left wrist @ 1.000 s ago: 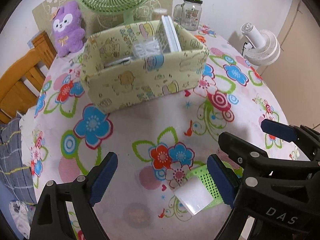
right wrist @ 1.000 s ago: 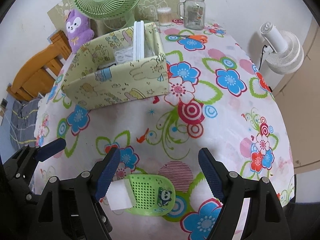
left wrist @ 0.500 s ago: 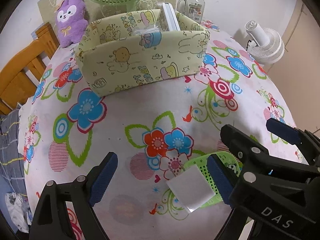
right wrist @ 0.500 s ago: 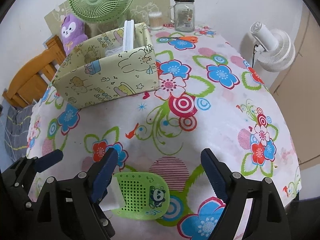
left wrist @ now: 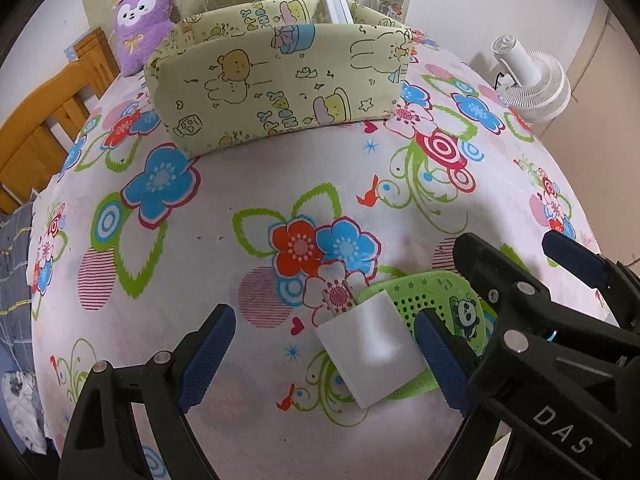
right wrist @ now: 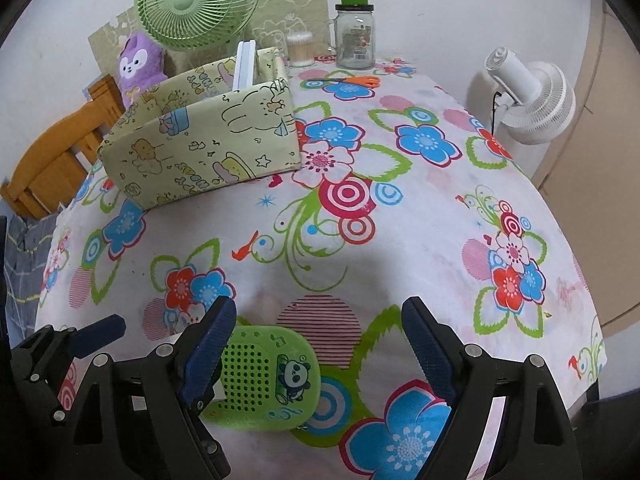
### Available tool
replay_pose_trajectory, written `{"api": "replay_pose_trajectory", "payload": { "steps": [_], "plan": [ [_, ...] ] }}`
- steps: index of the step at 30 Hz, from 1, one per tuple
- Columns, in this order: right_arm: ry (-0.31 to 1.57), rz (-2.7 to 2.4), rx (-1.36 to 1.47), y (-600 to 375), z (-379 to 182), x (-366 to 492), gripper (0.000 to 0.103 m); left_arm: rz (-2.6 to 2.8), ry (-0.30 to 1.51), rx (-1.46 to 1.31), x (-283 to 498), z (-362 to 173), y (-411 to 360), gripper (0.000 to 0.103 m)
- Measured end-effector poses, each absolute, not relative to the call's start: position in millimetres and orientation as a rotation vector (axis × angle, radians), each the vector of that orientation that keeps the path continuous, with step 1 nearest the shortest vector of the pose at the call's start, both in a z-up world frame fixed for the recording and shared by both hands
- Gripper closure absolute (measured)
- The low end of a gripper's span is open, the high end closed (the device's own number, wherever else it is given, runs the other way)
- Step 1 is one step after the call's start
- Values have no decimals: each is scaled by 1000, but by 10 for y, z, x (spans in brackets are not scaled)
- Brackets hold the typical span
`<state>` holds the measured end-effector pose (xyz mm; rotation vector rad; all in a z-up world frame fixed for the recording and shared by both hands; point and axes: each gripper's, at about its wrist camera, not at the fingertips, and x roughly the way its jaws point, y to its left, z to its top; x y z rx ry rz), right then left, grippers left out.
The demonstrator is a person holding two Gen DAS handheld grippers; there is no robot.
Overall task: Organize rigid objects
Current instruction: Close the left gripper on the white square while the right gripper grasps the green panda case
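Observation:
A green perforated soap dish with a panda picture [right wrist: 268,380] lies flat on the flowered tablecloth at the near edge; its white suction plate [left wrist: 370,350] shows in the left wrist view. My left gripper [left wrist: 320,364] is open, low over the table, with the white plate between its fingers. My right gripper [right wrist: 316,356] is open, with the green dish [left wrist: 436,304] between its fingers, close to the left one. The yellow cartoon-print storage box [left wrist: 280,76] stands further back and holds a white flat item [right wrist: 245,64] upright.
A green desk fan [right wrist: 196,4], a purple plush toy [right wrist: 140,66], a glass jar with green lid [right wrist: 355,32], cotton swabs [right wrist: 299,48] and orange scissors [right wrist: 356,81] are at the table's back. A white fan [right wrist: 532,96] stands right, a wooden chair [right wrist: 52,160] left.
Both grippers have dropped lower and nearer to the soap dish, which now lies between the fingers of each. The box looks further up in both views. Both stay open.

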<state>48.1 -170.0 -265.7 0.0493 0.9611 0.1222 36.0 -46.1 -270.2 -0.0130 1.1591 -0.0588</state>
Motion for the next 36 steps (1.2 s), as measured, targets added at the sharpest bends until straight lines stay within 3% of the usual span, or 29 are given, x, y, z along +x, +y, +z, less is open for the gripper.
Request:
{"api": "replay_pose_trajectory", "payload": {
  "steps": [10,16,24,36],
  "plan": [
    [981,94,65,-1751,-2770,402,16,-52,1172,-38,269,-2808,-490,14],
    [995,93,78,-1760,-2820,367,16,-63,1163,-84,190,-2840,-451,29],
    [1008,121,110,-1650,-2871,401,16,-81,1133,-83,176,-2788,-358,58],
    [1045,175,91,-1415,-2935,384,16,-30,1141,-36,117,-2786,-158,60]
  ]
}}
